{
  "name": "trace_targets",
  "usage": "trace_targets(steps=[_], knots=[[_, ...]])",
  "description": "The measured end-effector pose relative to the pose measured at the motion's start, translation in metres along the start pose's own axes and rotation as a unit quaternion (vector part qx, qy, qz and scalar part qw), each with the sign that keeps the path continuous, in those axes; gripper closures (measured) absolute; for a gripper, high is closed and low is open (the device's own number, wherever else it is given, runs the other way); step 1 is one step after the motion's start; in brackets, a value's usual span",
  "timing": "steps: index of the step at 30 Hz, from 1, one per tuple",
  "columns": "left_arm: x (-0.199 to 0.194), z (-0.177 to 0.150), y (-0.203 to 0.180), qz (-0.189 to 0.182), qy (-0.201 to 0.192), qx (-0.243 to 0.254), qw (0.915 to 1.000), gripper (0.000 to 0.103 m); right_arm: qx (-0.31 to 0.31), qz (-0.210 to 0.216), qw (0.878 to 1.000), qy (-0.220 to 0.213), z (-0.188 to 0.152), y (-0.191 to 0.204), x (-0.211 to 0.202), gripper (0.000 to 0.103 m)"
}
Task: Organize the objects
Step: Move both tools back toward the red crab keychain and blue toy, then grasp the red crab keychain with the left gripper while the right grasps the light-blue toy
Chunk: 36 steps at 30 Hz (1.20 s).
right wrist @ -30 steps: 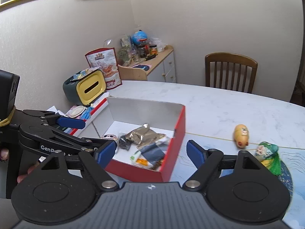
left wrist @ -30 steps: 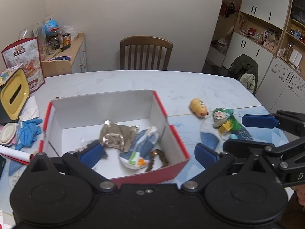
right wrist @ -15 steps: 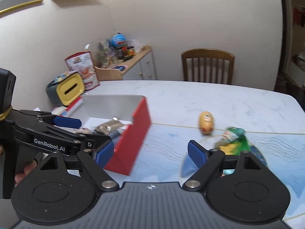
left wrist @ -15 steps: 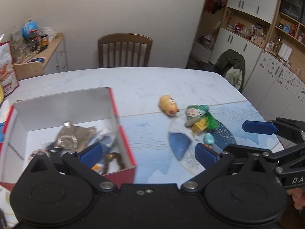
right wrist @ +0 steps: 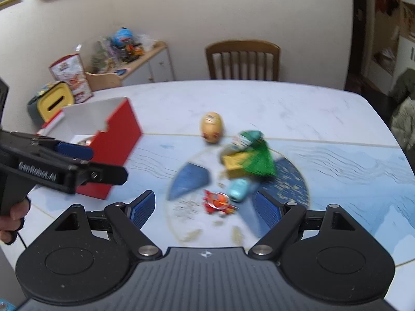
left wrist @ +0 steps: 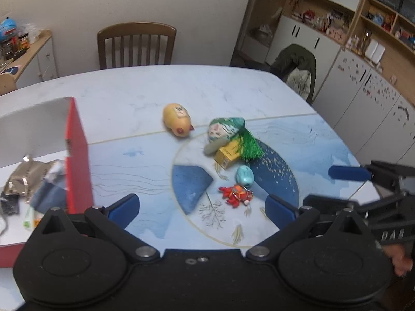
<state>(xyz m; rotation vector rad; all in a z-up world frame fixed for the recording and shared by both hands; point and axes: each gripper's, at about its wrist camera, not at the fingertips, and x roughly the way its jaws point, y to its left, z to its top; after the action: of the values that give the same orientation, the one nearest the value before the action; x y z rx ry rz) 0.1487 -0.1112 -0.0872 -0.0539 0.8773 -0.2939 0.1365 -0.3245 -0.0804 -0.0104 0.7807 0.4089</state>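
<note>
Covering most of the room's middle, a pale marbled table (left wrist: 207,88) carries a blue mat (left wrist: 306,140). Toys cluster there: red crab (left wrist: 235,193), turquoise figure (left wrist: 244,175), yellow pig (left wrist: 177,119). Left gripper (left wrist: 201,206) and right gripper (right wrist: 205,207) gape empty; red box (left wrist: 77,155) stands leftward.

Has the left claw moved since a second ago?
Yes. In its own view the red box has slid from centre to the left edge, and the red crab toy now lies between its open pads, so the left claw has swung right toward the toys.
</note>
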Motion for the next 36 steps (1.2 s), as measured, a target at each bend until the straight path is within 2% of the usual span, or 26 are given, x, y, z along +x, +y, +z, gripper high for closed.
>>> trace_targets(steps=[9,22,30,33,36], knots=[[0.051,-0.007,-0.031,0.006,0.011,0.017,0.9998,0.000,0.032,-0.021,0.999,0.024,0.006,-0.052,0.030,0.018],[0.105,-0.019,-0.054,0.019,0.014,0.045,0.9987,0.001,0.051,0.013,0.995,0.082,0.015,-0.076,0.093,0.018],[0.124,-0.023,-0.063,0.039,0.004,0.071,0.9967,0.009,0.062,0.017,0.992,0.107,0.019,-0.075,0.128,0.019],[0.127,-0.024,-0.064,0.043,-0.001,0.074,0.9963,0.011,0.059,0.017,0.992,0.114,0.019,-0.073,0.138,0.024],[0.131,-0.024,-0.065,0.045,-0.001,0.079,0.9959,0.019,0.061,0.019,0.991,0.120,0.018,-0.071,0.146,0.027]])
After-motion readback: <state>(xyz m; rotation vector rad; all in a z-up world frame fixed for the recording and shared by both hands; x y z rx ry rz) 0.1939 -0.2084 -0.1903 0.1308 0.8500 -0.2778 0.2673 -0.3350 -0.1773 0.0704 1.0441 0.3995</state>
